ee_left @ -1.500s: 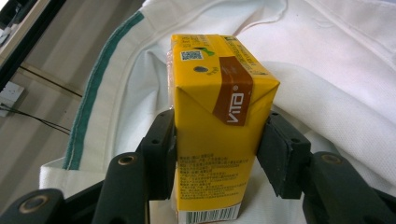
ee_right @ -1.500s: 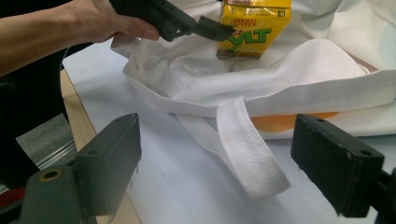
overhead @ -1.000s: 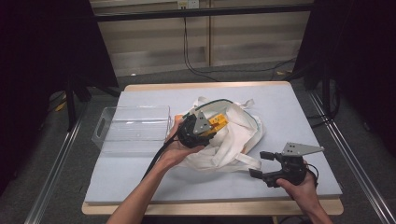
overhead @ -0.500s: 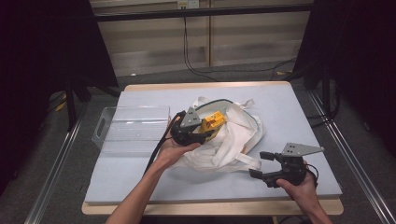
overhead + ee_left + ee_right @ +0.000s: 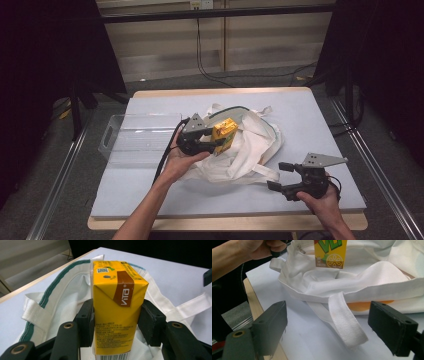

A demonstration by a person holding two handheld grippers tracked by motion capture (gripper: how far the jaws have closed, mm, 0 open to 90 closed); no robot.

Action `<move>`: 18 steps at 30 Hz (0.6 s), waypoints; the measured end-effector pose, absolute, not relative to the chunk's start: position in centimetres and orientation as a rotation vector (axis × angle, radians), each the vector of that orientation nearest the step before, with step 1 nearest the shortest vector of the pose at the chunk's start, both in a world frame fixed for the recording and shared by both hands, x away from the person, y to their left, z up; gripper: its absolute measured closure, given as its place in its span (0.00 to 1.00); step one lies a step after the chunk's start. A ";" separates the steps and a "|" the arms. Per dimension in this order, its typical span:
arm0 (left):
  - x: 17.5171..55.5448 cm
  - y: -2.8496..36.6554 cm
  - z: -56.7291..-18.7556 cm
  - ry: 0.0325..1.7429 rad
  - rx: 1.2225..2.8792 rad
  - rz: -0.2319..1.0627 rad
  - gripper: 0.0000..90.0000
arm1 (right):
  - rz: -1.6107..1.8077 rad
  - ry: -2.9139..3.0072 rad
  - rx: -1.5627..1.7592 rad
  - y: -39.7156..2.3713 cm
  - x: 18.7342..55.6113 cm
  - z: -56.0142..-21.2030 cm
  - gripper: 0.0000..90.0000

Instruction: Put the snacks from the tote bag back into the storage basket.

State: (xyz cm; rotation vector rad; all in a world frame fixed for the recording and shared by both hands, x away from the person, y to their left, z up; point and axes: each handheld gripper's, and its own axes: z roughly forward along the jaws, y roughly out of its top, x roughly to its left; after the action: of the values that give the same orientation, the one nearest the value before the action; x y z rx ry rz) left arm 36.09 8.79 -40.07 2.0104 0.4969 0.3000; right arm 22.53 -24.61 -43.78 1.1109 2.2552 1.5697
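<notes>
- Two tongs are at work: the left tongs [image 5: 216, 143] clamp a yellow drink carton [image 5: 115, 307] by its sides, holding it above the white cloth bag [image 5: 245, 150] on the table [image 5: 320, 120].
- Right tongs [image 5: 278, 175] are spread wide and hold nothing, low over the table beside a bag strap [image 5: 345, 320].
- Carton's top is cut off in the right gripper view.
- Left hand [image 5: 181, 159] reaches forward; right hand [image 5: 320, 200] sits near the table's front edge.
- Clear plastic bin [image 5: 135, 140] lies to the left.
</notes>
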 end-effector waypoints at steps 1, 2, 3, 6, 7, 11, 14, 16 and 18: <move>36.0 8.9 -39.9 0.501 2.007 0.306 0.57 | 1.567 2.258 1.107 -24.6 22.5 -43.8 0.17; 36.0 9.0 -39.8 0.497 1.997 0.296 0.57 | 1.567 2.260 1.112 -24.6 22.5 -43.8 0.17; 35.9 9.1 -39.8 0.502 1.988 0.292 0.57 | 1.566 2.261 1.112 -24.6 22.5 -43.8 0.17; 35.8 9.3 -39.6 0.504 1.983 0.288 0.57 | 1.565 2.261 1.106 -24.5 22.5 -43.8 0.17; 35.8 9.4 -39.6 0.503 1.979 0.283 0.57 | 1.565 2.260 1.110 -24.5 22.5 -43.8 0.17; 35.7 9.7 -39.5 0.508 1.960 0.264 0.57 | 1.570 2.257 1.107 -24.5 22.5 -43.7 0.17; 35.7 10.1 -39.3 0.515 1.950 0.264 0.57 | 1.571 2.256 1.110 -24.6 22.5 -43.7 0.17; 35.7 10.4 -39.2 0.524 1.931 0.256 0.57 | 1.570 2.256 1.114 -24.5 22.5 -43.7 0.17; 35.7 10.7 -38.9 0.526 1.919 0.254 0.57 | 1.570 2.257 1.114 -24.5 22.5 -43.8 0.17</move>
State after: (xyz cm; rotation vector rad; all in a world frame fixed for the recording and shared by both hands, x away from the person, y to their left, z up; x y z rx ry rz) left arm 35.69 10.71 -38.95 1.9194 0.5264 0.2541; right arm 22.48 -24.54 -43.76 1.1138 2.2570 1.5701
